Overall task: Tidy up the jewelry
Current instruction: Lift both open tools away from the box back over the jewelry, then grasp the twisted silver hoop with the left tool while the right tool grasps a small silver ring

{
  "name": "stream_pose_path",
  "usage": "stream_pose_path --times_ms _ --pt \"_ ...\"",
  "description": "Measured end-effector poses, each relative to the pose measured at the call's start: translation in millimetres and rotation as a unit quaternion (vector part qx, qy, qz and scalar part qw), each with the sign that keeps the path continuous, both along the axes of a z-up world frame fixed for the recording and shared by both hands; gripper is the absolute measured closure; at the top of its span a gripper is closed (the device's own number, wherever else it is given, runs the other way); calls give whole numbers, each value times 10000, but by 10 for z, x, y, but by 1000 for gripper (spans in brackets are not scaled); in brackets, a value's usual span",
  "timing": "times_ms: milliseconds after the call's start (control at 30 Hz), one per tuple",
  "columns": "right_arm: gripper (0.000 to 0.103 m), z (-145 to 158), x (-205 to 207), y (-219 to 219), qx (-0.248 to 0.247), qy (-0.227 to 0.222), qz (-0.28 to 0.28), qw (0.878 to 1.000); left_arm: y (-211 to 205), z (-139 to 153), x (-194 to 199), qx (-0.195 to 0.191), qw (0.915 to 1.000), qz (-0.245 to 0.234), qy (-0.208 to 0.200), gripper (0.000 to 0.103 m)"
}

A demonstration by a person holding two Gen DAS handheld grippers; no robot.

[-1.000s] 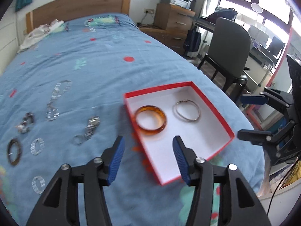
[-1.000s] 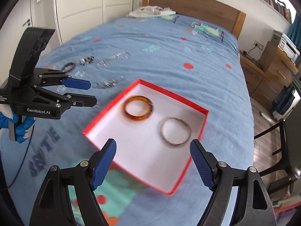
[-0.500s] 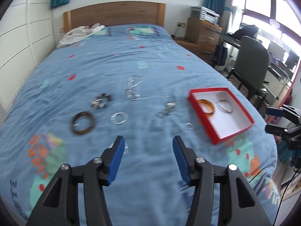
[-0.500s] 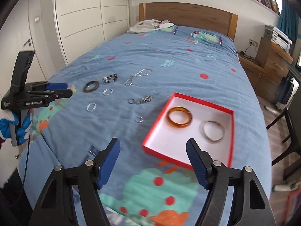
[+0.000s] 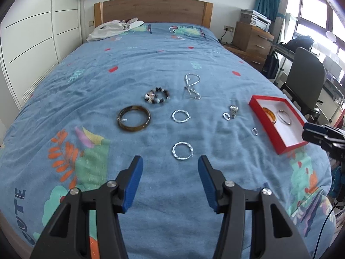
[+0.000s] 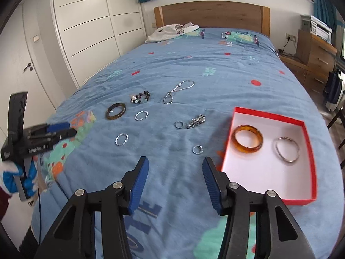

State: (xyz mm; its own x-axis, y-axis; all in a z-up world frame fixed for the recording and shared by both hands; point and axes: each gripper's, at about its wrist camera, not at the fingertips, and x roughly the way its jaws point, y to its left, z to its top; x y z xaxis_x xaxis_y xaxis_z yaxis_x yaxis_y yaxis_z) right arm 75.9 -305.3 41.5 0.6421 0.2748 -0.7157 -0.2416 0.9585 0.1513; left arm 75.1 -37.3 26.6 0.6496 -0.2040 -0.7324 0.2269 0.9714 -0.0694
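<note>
Since a second ago both tongs have pulled back from the red box (image 6: 306, 129), which then filled each view and now lies off to the right on the bed (image 5: 151, 54). The left tongs (image 5: 170, 181) and right tongs (image 6: 175, 181) hover over the near edge of the blue patterned bedspread, each with its blue pads wide apart and nothing between them.

Two bangles lie in the box: one amber bangle (image 6: 247, 141) and one thin silver bangle (image 6: 287, 149), side by side and apart. Loose on the bedspread are eight pieces: one dark brown bangle (image 5: 133, 118), one beaded bracelet (image 5: 157, 96), one silver chain (image 5: 192, 86), two twisted silver hoops (image 5: 180, 116) (image 5: 182, 151), one small silver cluster (image 5: 234, 109) with one ring (image 5: 226, 116) just beside it, and one small ring (image 5: 255, 131) near the box.

A wooden headboard (image 5: 153, 10) stands at the far end, with white clothing (image 5: 114, 29) beneath it, white wardrobe doors (image 6: 90, 26) on the left, and a wooden drawer unit (image 5: 251, 38) and dark chair (image 5: 306, 75) on the right.
</note>
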Motion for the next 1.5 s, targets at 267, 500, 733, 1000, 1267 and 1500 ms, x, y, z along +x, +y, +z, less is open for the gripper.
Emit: stream_pose_path --times_ms 267,500,733,1000,1267,1500 --pt "64 -244 331 161 44 79 -350 9993 -12 -259 261 -151 9999 -29 73 52" --pt "65 -407 662 179 165 119 -697 9974 -145 -490 486 -260 9988 -321 271 52" --pt "65 -569 921 160 208 185 -892 9956 -248 -709 679 -284 9975 -484 421 52" --pt "65 -747 1173 173 372 255 -1169 9921 -362 -930 815 -171 9959 -673 572 52" --pt "65 -901 1392 200 523 311 -1368 9887 -358 -1081 925 -79 9953 -755 602 53" --pt "65 -980 1473 152 536 345 -1506 9865 -328 -1105 1011 -187 9955 -722 578 53"
